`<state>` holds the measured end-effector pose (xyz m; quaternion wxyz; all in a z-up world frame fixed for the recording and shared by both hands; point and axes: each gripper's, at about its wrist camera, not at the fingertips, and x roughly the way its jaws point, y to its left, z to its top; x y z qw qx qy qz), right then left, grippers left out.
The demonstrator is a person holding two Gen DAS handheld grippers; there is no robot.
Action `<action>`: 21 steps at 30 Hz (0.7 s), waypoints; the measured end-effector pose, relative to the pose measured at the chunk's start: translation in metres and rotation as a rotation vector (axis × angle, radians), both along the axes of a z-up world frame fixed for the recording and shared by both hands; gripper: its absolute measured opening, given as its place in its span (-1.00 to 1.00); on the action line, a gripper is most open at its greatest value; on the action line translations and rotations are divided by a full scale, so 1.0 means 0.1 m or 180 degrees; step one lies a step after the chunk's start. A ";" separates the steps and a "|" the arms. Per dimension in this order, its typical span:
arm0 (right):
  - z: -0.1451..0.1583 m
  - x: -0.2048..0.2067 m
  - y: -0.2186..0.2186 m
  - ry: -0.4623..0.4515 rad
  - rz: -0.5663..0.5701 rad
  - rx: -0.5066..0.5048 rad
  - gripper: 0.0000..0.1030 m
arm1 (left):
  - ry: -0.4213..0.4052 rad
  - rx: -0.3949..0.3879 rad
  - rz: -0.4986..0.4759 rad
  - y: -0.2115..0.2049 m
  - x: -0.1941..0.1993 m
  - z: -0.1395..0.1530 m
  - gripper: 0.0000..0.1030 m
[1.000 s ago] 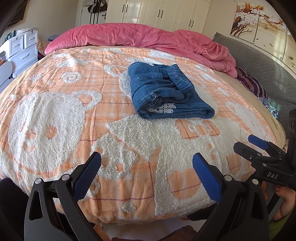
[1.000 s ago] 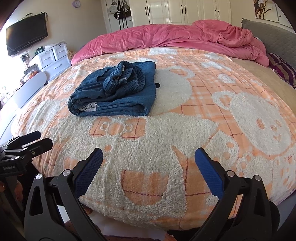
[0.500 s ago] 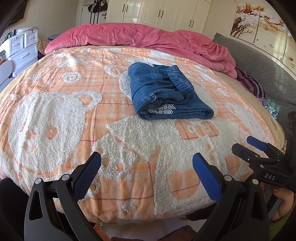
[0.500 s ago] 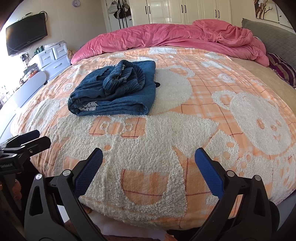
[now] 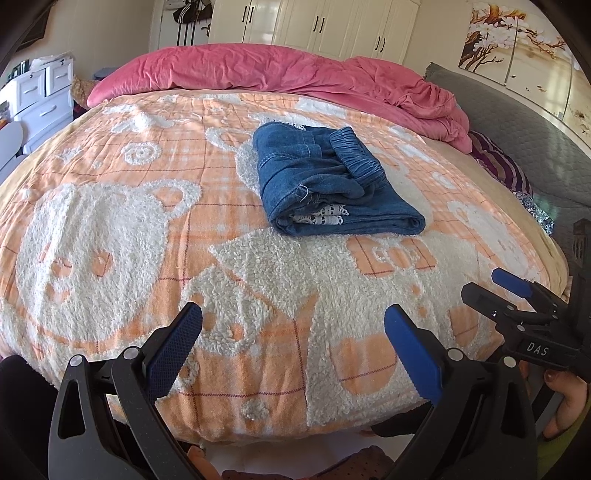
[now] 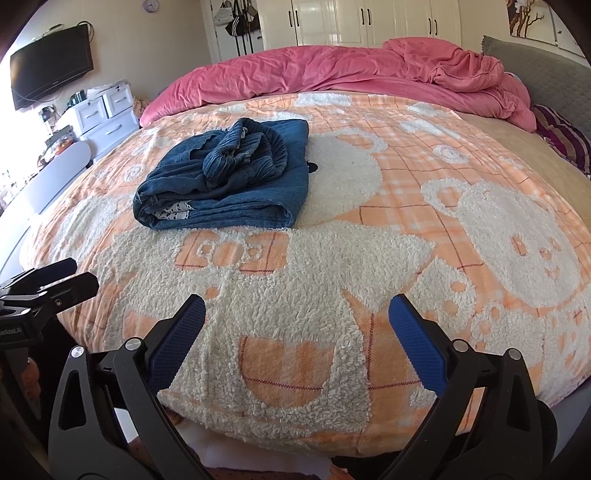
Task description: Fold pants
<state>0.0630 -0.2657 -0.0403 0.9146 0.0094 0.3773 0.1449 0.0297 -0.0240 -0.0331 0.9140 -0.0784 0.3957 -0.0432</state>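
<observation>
Blue denim pants (image 5: 332, 184) lie folded in a thick bundle on the orange and white bear blanket (image 5: 122, 229), elastic waistband on top and a white patterned lining showing at the near edge. From the right wrist the pants (image 6: 229, 184) sit left of centre. My left gripper (image 5: 293, 332) is open at the near edge of the bed, well short of the pants, nothing between its blue pads. My right gripper (image 6: 297, 325) is also open and holds nothing. Each gripper shows at the side of the other's view: right gripper (image 5: 491, 286), left gripper (image 6: 79, 275).
A crumpled pink duvet (image 5: 295, 74) lies along the far side of the bed. White drawers (image 6: 107, 114) and a wall television (image 6: 51, 66) stand to the left. A grey padded headboard (image 5: 517, 125) and a striped cushion (image 5: 498, 166) are to the right. White wardrobes (image 5: 314, 26) line the back wall.
Both grippers have drifted slightly back and down from the bed; each stays open. The folded pants have not moved.
</observation>
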 end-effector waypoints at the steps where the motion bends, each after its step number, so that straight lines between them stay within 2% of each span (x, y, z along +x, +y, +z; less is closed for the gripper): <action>1: 0.00 0.00 0.00 0.0006 0.0000 -0.0001 0.82 | 0.0010 0.0012 0.0002 0.00 0.00 -0.01 0.91; 6: -0.02 0.01 0.02 0.0040 0.0012 -0.0015 0.82 | 0.0041 0.0040 -0.0023 -0.03 0.01 -0.02 0.91; 10: -0.02 0.00 0.02 0.0047 0.0011 -0.0019 0.82 | 0.0033 -0.0060 -0.0060 -0.03 0.01 -0.02 0.91; 17: -0.03 0.02 0.01 0.0059 0.0002 -0.0007 0.82 | 0.0108 0.0066 0.0006 -0.07 0.05 -0.05 0.91; 21: -0.04 0.04 -0.02 0.0085 -0.0023 0.0021 0.82 | 0.0014 -0.0071 -0.0107 -0.05 0.02 0.01 0.91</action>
